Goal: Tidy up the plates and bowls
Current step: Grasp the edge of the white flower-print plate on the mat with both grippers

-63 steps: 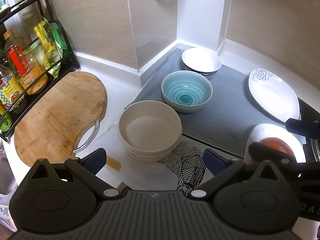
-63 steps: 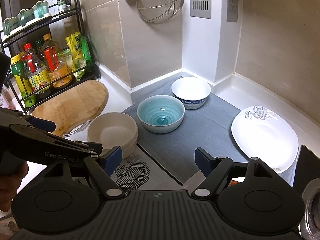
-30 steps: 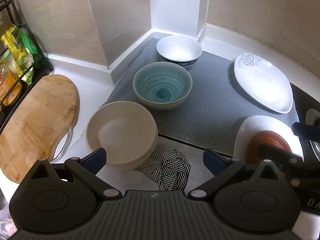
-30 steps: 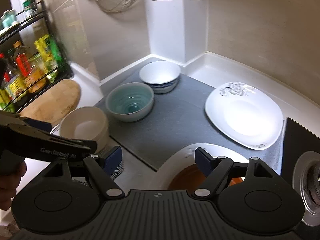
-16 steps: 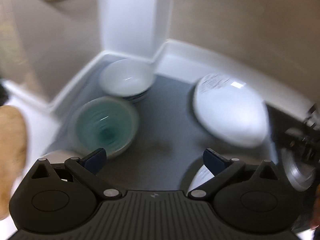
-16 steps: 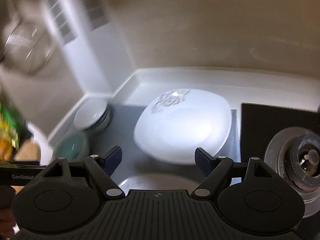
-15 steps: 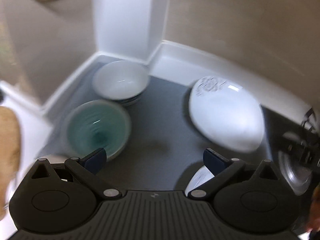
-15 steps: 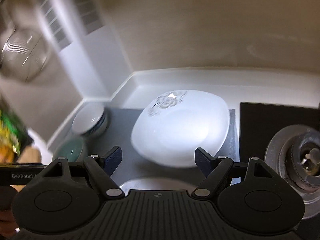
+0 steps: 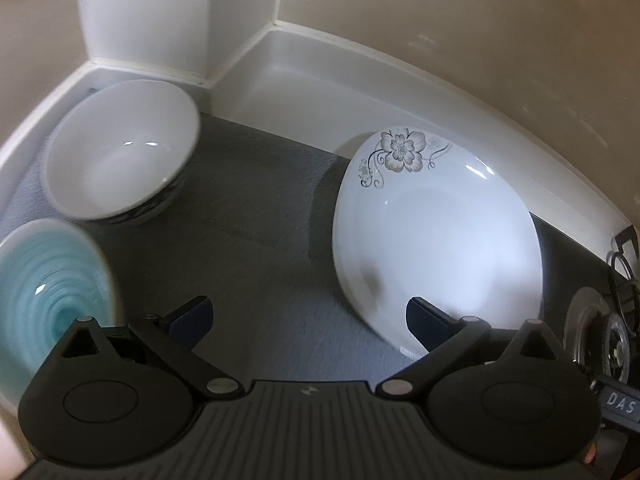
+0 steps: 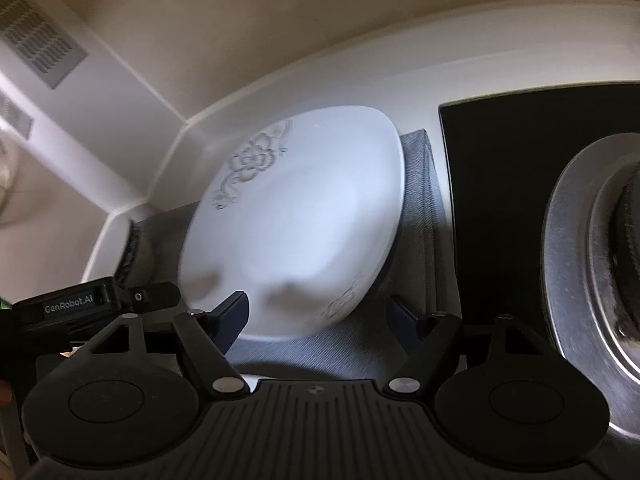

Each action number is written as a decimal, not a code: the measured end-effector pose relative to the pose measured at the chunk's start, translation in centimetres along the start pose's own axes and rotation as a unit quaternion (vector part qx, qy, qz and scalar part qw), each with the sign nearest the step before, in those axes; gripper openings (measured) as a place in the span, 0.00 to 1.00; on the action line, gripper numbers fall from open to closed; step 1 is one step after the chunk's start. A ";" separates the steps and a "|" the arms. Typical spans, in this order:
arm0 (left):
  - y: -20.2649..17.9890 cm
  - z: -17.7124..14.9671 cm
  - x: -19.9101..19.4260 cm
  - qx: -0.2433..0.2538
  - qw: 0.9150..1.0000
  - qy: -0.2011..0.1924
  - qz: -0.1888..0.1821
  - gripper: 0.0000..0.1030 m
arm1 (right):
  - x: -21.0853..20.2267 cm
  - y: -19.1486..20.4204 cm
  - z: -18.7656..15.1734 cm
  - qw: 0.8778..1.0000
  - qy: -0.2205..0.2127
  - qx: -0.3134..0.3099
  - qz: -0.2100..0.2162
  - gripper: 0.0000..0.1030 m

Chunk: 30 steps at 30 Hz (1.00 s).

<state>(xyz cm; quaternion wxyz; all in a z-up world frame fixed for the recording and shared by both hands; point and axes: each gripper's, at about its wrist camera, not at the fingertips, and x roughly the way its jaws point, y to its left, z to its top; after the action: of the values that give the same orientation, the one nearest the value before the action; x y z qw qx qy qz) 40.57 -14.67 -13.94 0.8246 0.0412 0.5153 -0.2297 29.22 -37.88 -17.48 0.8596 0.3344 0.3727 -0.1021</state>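
Note:
A white plate with a grey flower print [image 9: 436, 236] lies on the grey mat [image 9: 256, 216]; it also shows in the right wrist view [image 10: 296, 216]. A white bowl [image 9: 120, 148] sits at the mat's back corner and a teal bowl [image 9: 44, 280] at the left edge. My left gripper [image 9: 310, 318] is open and empty, its right fingertip over the plate's near edge. My right gripper [image 10: 318, 312] is open and empty, its jaws on either side of the plate's near rim, just above it. The left gripper's body [image 10: 92, 300] shows at the left of the right wrist view.
Tiled walls and a white column [image 9: 176, 12] close the corner behind the mat. A black hob [image 10: 496, 208] with a steel burner [image 10: 596, 272] lies right of the plate. A vent grille [image 10: 40, 48] is on the wall.
Both grippers have swung right and moved in close to the flower plate. The cream bowls, cutting board and rack have left view. Both stay open.

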 end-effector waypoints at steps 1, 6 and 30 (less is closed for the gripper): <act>-0.1 0.4 0.6 -0.001 1.000 0.000 -0.004 1.00 | 0.5 -0.2 0.3 1.000 0.002 0.003 0.002 0.72; -0.3 2.7 3.9 -0.013 0.999 0.006 -0.030 1.00 | 2.6 -0.5 2.4 1.000 0.001 0.014 0.006 0.72; -0.1 4.1 4.0 -0.027 0.997 0.001 -0.075 0.26 | 3.2 -2.2 5.5 0.998 -0.038 0.035 -0.033 0.17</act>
<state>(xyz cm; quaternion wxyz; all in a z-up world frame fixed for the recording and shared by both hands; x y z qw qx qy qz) 45.36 -17.37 -15.51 0.8056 -0.0201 0.5234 -0.2768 33.70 -42.88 -18.13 0.8573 0.3477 0.3463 -0.1557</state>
